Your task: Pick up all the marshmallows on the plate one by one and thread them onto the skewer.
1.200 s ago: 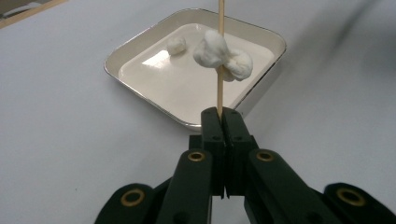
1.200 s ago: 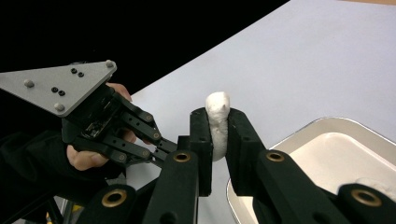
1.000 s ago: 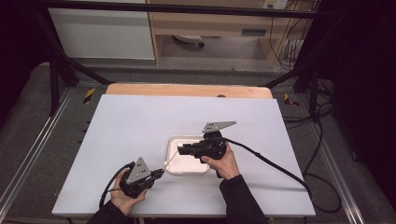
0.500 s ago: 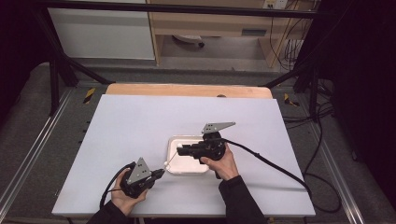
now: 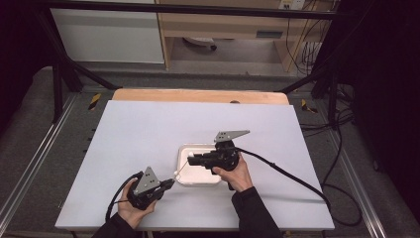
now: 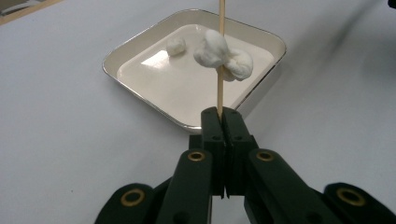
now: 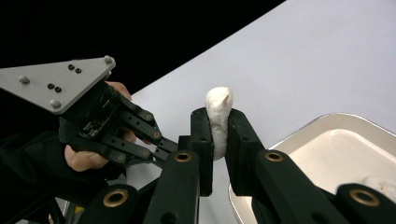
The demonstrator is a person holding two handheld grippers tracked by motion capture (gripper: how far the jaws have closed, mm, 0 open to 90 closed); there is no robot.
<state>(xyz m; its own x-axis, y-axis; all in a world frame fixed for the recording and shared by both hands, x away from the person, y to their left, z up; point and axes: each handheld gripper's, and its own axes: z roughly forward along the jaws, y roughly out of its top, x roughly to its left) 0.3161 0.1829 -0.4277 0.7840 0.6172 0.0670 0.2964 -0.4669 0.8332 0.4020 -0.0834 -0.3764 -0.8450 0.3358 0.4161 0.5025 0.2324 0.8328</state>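
The left gripper [image 6: 223,116] pinches a wooden skewer [image 6: 220,56] over the tray [image 5: 179,157] near the bench's front edge. The right gripper [image 7: 218,135] squeezes a marshmallow [image 7: 218,122] at the skewer's tip. Pressed off-centre, it could tear, or the thin skewer could snap or slip.
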